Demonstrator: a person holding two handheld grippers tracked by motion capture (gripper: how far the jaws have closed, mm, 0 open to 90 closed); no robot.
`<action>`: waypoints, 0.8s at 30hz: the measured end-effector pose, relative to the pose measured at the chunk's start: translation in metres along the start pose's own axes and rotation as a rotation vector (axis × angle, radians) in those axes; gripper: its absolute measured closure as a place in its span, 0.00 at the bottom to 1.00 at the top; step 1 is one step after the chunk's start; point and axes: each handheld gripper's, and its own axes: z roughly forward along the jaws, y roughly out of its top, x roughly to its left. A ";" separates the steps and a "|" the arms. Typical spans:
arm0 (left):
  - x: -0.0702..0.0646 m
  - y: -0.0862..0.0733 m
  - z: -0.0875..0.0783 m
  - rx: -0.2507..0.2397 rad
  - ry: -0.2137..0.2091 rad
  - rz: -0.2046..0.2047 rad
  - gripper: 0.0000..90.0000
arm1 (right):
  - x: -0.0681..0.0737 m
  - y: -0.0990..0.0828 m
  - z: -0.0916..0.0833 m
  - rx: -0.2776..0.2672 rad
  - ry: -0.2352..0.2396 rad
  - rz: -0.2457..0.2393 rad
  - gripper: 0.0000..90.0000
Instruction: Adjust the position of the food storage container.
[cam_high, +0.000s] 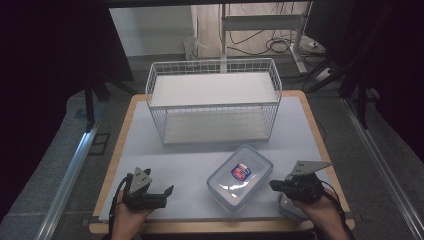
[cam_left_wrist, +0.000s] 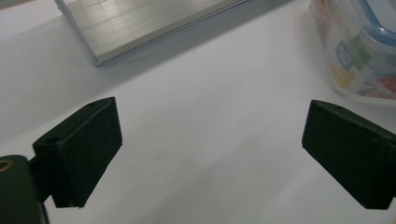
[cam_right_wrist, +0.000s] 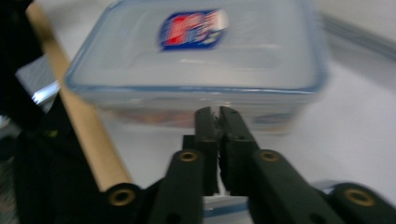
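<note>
The box (cam_high: 240, 177), lid on, sits on the table (cam_high: 150, 150) just in front of the wire rack (cam_high: 215, 102), between your two grippers. Nothing has gone into the rack yet: both its shelves are bare, so if the box is meant for it, the lifting and placing are still ahead of you. No grip on the box is made so far.

Your right gripper (cam_right_wrist: 215, 116) is just beside the box's near right corner, pointing at its side wall. Its jaws are pressed together with nothing between them, tips close to the wall; whether they touch it is not clear. Your right hand (cam_high: 320, 212) holds it low, roughly level, and something pale lies under that hand at the table edge.

Your left gripper (cam_left_wrist: 210, 149) rests well to the left of the box, jaws spread wide over bare table, aimed toward the box. Your left hand (cam_high: 130, 215) keeps it low and near the front edge.
</note>
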 end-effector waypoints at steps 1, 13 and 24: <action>0.000 0.000 0.000 -0.002 0.000 -0.002 0.04 | 0.008 0.002 0.007 0.025 0.035 -0.020 1.00; 0.000 0.000 0.000 -0.005 -0.004 0.003 0.04 | 0.042 0.006 0.042 0.129 0.105 -0.093 1.00; -0.001 0.001 0.001 -0.009 -0.011 0.003 0.04 | 0.055 0.018 0.071 0.132 0.085 -0.105 1.00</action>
